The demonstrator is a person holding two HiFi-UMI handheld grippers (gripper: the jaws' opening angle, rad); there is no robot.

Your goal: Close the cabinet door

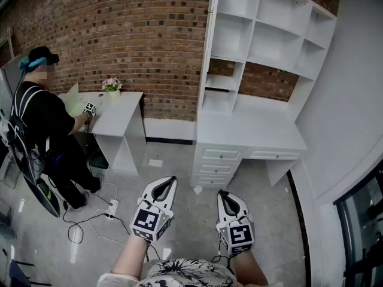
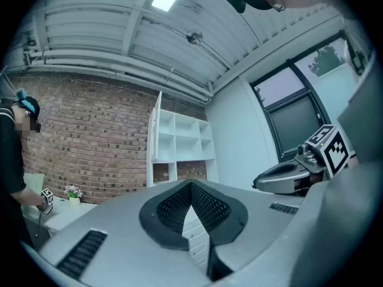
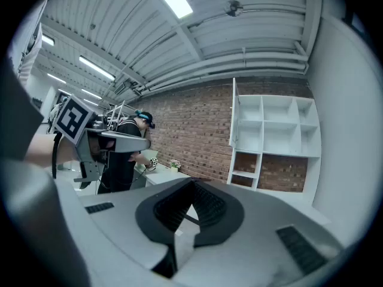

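Cabinet door (image 1: 207, 46) stands open at left edge of white shelf unit (image 1: 230, 37). Left tool (image 1: 170, 181) & right tool (image 1: 223, 195) well short of unit, jaws together, empty. 1 door, 2 tools.

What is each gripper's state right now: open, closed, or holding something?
Left gripper: closed, holding nothing.
Right gripper: closed, holding nothing.

I record: brick wall (image 1: 137, 34) well ahead of the left tongs (image 1: 170, 180); white shelves (image 1: 245, 26) and drawer desk (image 1: 251, 130) ahead of the right tongs (image 1: 223, 194); small desk (image 1: 116, 121) far left; grey floor (image 1: 173, 166) below; plain white wall (image 1: 353, 88) and dark window (image 1: 362, 220) right.
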